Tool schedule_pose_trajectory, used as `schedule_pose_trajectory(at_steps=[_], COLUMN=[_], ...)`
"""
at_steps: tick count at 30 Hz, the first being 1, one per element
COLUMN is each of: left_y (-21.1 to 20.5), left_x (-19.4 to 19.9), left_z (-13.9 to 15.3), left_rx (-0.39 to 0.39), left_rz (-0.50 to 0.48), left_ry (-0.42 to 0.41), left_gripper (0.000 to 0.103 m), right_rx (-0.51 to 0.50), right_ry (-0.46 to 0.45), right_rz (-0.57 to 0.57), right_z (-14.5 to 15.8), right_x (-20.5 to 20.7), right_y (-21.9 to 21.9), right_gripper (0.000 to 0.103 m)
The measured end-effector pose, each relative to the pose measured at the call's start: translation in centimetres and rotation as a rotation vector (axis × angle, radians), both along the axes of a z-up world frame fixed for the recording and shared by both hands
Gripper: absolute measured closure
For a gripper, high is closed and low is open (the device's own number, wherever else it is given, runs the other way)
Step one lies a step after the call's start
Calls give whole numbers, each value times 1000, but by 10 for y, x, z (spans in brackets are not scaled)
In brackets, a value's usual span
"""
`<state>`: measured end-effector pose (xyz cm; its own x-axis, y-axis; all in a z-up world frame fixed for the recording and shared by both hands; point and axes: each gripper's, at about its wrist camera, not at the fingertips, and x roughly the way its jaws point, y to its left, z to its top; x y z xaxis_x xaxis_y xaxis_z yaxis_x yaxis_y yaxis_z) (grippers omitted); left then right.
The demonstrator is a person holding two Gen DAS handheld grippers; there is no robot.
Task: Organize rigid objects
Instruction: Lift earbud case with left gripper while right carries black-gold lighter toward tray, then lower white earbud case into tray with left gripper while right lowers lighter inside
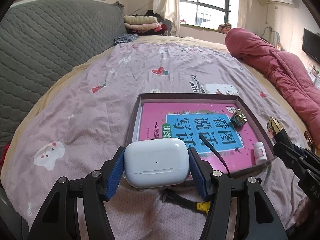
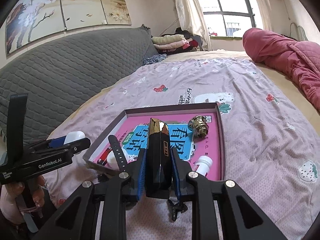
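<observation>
My left gripper has its blue-padded fingers clamped on a white earbud case, one pad on each short side, the case held up just short of the near edge of the tray. My right gripper has its fingers pressed tight on a black faceted bottle with a gold tip, which points forward over the near part of the tray.

The tray is a shallow dark-walled box lid lying on the bed, lined by a pink book with large Chinese characters. On the book I see a gold-and-dark ornate cap toward the far right, a small white bottle lying near the right front corner, and a black watch strap that rises over the front wall. In the right wrist view a second white bottle lies behind the strap near the left front corner.

Beyond the tray, the pink printed sheet runs to a grey quilted headboard on the left and a rolled red quilt on the right.
</observation>
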<state>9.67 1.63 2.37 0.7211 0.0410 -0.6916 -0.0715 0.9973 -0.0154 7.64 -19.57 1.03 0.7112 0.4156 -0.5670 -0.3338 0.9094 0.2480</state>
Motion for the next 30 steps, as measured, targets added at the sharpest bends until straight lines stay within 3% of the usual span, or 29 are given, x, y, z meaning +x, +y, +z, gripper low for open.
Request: schedule_pose_trajectory(at_steps=[30], left_y=[-6], left_x=[33], left_z=[-20], left_rx=[1], left_rz=[-6], left_ry=[23], left_gripper=[40], right_rx=[-18], right_ry=[8], right_rz=[29], right_z=[-17], right_x=[27], right_y=[9], right_gripper=[79])
